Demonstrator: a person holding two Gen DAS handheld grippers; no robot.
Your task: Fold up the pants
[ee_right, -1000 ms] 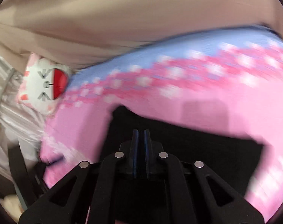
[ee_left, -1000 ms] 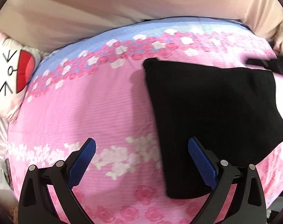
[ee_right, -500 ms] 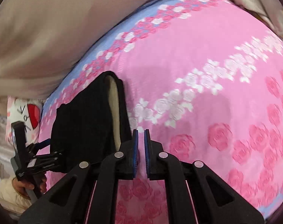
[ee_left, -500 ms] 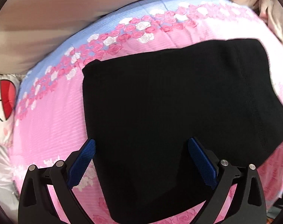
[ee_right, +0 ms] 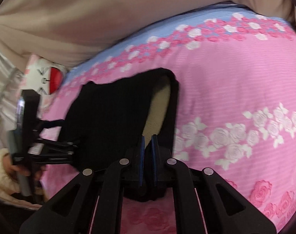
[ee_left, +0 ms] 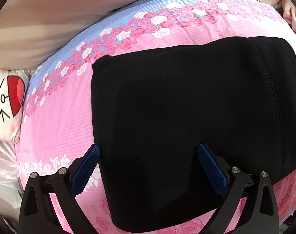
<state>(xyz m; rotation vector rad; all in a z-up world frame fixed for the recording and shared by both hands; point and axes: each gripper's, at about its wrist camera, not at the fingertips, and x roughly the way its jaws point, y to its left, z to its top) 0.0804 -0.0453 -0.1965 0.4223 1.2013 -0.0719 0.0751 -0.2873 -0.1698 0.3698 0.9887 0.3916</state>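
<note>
Black pants (ee_left: 187, 117) lie folded into a flat block on a pink rose-print bedspread (ee_left: 60, 128). My left gripper (ee_left: 148, 156) hangs open over their near part, with the blue pads apart and the cloth below them. In the right wrist view the pants (ee_right: 109, 120) show a beige-lined waist opening (ee_right: 157, 113) at their right edge. My right gripper (ee_right: 147, 152) is shut, its tips at the near end of that opening; no cloth shows between the pads. A hand (ee_right: 11, 167) holds the left gripper (ee_right: 68, 134) at the pants' left edge.
A white cushion with a cartoon face (ee_left: 7, 97) lies at the bed's left end, also in the right wrist view as the cushion (ee_right: 48, 78). A beige padded surface (ee_left: 70, 19) runs behind the bed. Pale shiny fabric (ee_left: 1, 165) lies left of the bedspread.
The left gripper came over the pants, which went from its right side to between its fingers, then held still. The right gripper swung off the pants to their right edge and neared the waist opening.
</note>
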